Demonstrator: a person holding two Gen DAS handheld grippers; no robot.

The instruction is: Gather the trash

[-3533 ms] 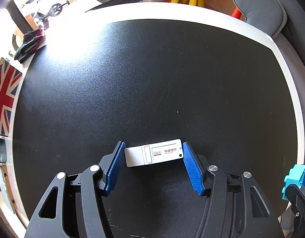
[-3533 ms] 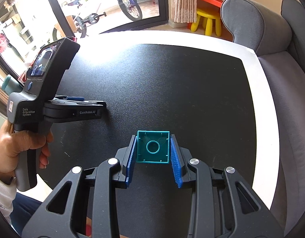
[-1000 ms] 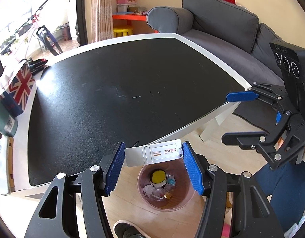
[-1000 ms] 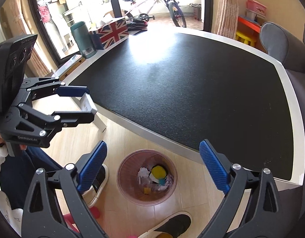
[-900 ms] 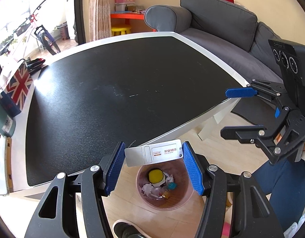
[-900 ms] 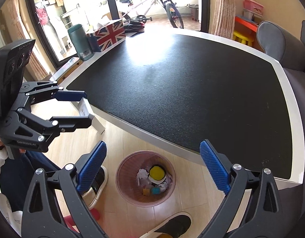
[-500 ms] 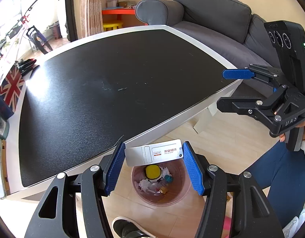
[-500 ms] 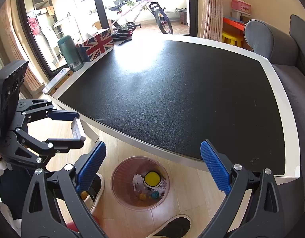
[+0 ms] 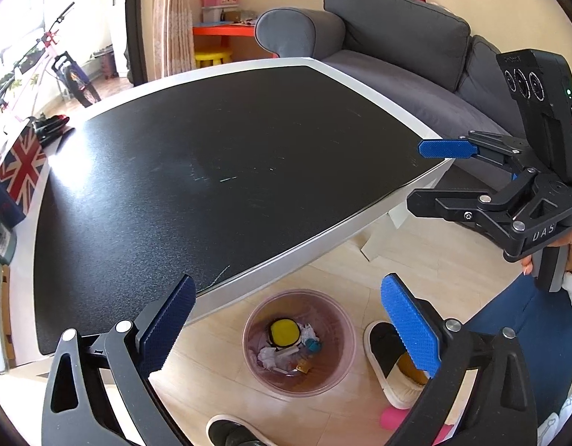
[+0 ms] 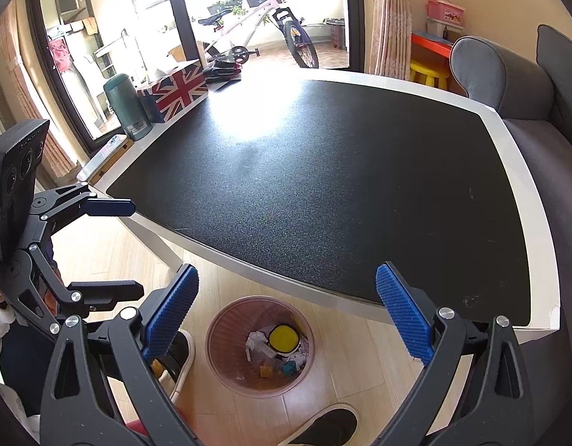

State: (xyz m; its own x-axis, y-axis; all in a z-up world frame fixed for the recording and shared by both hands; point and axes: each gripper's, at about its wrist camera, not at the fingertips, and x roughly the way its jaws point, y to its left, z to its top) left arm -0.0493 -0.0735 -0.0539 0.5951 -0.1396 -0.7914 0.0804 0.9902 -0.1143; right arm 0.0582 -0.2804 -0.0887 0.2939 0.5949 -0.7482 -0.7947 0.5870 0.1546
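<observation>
My left gripper [image 9: 286, 286] hangs over a pink trash bin [image 9: 250, 334] on the wooden floor, just off the table's front edge. Its jaws are opening wide and nothing is between the blue pads [image 9: 410, 327]. Inside the bin lie crumpled paper, a yellow round thing [image 9: 284, 332], a small teal block [image 9: 312, 345] and a white flat piece [image 9: 286, 352]. My right gripper [image 10: 286, 275] is open and empty above the same bin [image 10: 208, 338]. Each gripper shows in the other's view: the right one [image 9: 416, 174], the left one [image 10: 135, 249].
The black-topped table [image 9: 211, 148] with a white rim reaches right up to the bin. A grey sofa [image 9: 397, 48] stands behind it. A Union Jack box [image 10: 174, 89] and a green flask [image 10: 128, 107] sit at the table's far left. Slippers [image 9: 390, 356] and a person's legs flank the bin.
The left gripper's jaws have sprung apart, and the white box they held is gone from between the pads. The right gripper stays open over the bin.
</observation>
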